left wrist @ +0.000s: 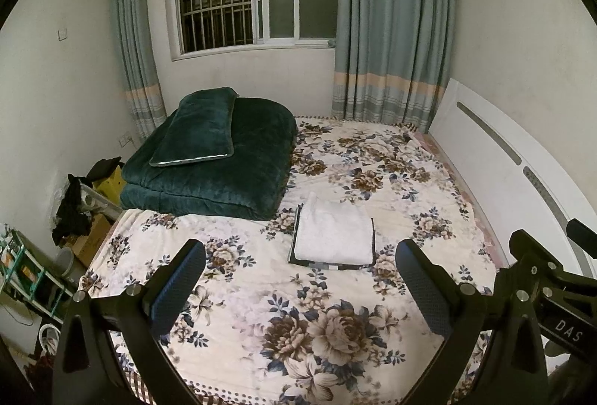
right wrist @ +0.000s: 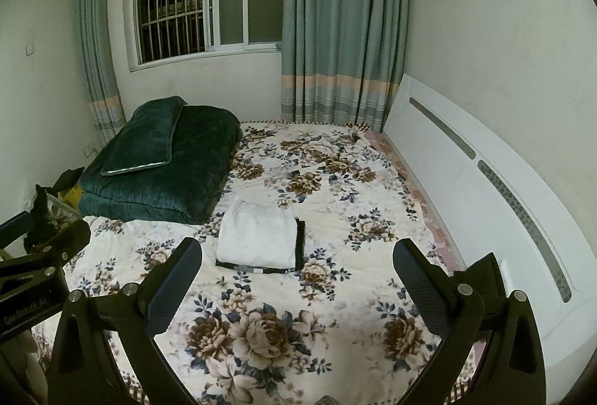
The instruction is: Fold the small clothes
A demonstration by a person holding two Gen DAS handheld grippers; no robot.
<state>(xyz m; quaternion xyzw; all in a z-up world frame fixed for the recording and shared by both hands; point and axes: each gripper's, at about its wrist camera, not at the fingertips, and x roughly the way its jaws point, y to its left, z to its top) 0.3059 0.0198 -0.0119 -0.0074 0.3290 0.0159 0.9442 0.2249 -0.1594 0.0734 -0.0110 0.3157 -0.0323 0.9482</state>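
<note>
A small white garment (left wrist: 334, 232) with dark trim lies folded into a neat rectangle on the floral bedspread (left wrist: 306, 311), near the bed's middle. It also shows in the right wrist view (right wrist: 257, 237). My left gripper (left wrist: 300, 248) is open and empty, held above the bed, well short of the garment. My right gripper (right wrist: 297, 248) is open and empty too, at a similar height and distance. Part of the right gripper's body (left wrist: 541, 278) shows at the right edge of the left wrist view, and part of the left gripper's body (right wrist: 33, 263) at the left edge of the right wrist view.
A folded dark green quilt (left wrist: 220, 166) with a pillow (left wrist: 197, 127) on top lies at the bed's far left. A white headboard (left wrist: 496, 162) runs along the right side. Boxes, dark clothes and a shelf (left wrist: 74, 218) crowd the floor left of the bed. Window and curtains stand behind.
</note>
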